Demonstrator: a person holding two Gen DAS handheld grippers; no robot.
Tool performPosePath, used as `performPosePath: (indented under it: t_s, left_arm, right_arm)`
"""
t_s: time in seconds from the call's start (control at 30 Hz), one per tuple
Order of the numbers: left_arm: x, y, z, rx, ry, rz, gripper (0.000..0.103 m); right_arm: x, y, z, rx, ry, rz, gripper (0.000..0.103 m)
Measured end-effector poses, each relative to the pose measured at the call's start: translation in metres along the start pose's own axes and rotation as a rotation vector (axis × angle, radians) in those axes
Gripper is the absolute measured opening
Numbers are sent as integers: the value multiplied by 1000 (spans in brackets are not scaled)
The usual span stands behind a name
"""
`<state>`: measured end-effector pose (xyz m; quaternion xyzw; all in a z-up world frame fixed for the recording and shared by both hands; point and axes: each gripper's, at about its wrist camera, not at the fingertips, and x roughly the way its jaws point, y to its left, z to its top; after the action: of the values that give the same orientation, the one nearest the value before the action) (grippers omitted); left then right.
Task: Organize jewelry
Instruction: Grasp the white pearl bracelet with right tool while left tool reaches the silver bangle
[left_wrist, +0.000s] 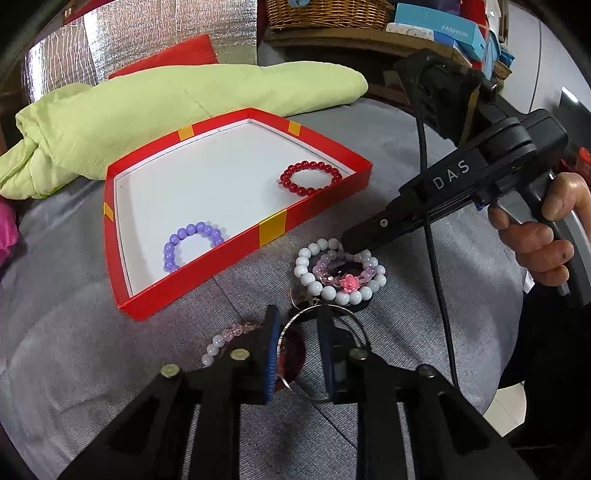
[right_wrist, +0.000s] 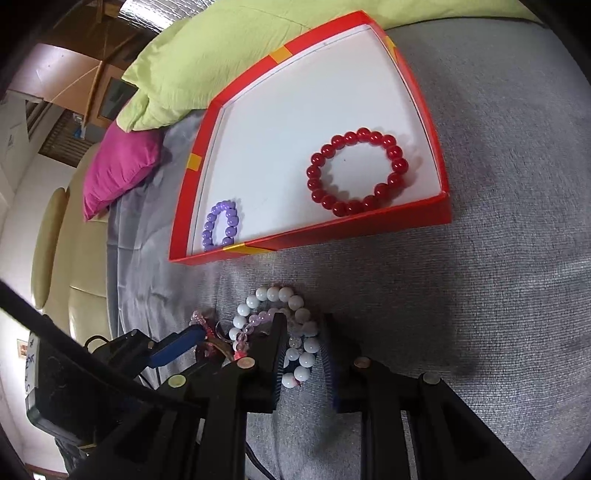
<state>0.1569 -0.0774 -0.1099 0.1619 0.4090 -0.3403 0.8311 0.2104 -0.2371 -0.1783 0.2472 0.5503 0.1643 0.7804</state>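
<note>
On the grey surface (right_wrist: 498, 258) sits a red tray (left_wrist: 273, 227) holding a red bracelet (right_wrist: 356, 171) and a purple bracelet (right_wrist: 221, 229). Just beside it, the right gripper (right_wrist: 303, 360) has its fingers (right_wrist: 275, 343) apart astride the white bead bracelet (right_wrist: 308, 345). The left gripper (left_wrist: 297, 350) has its fingers (left_wrist: 271, 350) apart around a round metal-rimmed piece (left_wrist: 293, 356).
</note>
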Motion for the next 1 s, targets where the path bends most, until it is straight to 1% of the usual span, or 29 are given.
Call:
performPosePath:
  t_s: [0.03,0.13,0.37,0.5,0.57,0.63,0.7,0.77,0.87,0.9,0.93,0.97,1.0]
  left_arm:
    - [0,0,0,2,1,3,13]
    - [-1,2,0,-3,-4,-2,9]
    - [-27,4,5,-15,-85,-36,8]
    - [-42,6,6,-8,-128,-34,8]
    - [-41,7,6,-1,-121,-28,8]
    - [-36,8,5,4,-103,2,8]
    - [-31,7,4,6,-78,-15,9]
    - [-24,2,3,30,-55,-15,11]
    - [-16,-7,2,74,-16,-11,22]
    - [-16,-8,1,75,-13,-9,31]
    - [-17,-9,1,70,-16,-7,43]
    - [-19,-10,0,65,-22,-5,50]
    - [-22,-11,-1,62,-33,-6,62]
  right_arm:
    - [0,1,0,-11,-7,-14,10]
    - [-6,6,0,-39,-31,-15,10]
    - [-33,12,2,-73,-116,48,10]
    - [-53,14,4,-91,-178,92,10]
    - [-59,13,5,-97,-197,101,10]
    - [-64,12,6,-94,-211,104,10]
    - [-66,10,6,-84,-217,101,10]
    - [-65,8,6,-78,-214,98,10]
    - [-63,8,6,-76,-206,92,10]
    - [-63,8,6,-80,-205,87,10]
    - [-63,7,5,-82,-205,83,10]
    - [-63,6,6,-82,-204,79,10]
    - [-62,5,6,-76,-202,77,10]
